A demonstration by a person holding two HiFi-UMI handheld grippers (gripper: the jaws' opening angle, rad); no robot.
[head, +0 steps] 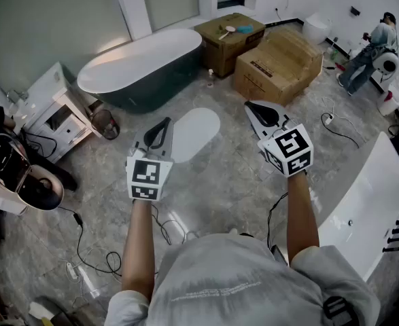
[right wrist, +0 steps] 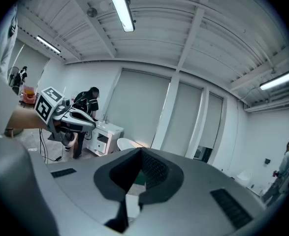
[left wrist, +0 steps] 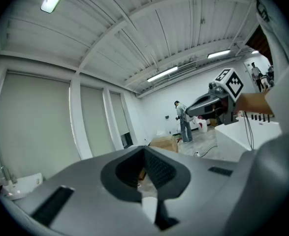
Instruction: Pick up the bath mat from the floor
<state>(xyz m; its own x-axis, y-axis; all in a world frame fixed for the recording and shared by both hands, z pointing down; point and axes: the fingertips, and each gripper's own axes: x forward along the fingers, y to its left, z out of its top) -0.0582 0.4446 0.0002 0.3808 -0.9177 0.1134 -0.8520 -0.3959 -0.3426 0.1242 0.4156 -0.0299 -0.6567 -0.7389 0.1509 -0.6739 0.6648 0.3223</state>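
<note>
We stand over the floor [head: 233, 175] with both grippers held about level, well above the mat [head: 196, 131]. The mat lies flat on the floor ahead of us, between the tub [head: 138, 66] and our feet, nearer the left gripper [head: 162, 128] than the right gripper [head: 256, 107]. Both pairs of jaws are closed tip to tip with nothing between them, so we judge the step in hand to be the reach.

To do it well, we tip both grippers downward and bend toward the near edge of the mat, opening the jaws on the way rather than at the last instant. The mat looks thin and lies flush with the floor, so we expect a pinch from straight above to slip off. It seems better to slide one jaw under the rim at a shallow angle and close on the edge. We take two spots on that edge, well apart, so that the mat hangs evenly and does not fold. The cable [head: 77, 219] on the floor near our feet is worth stepping around.
</note>
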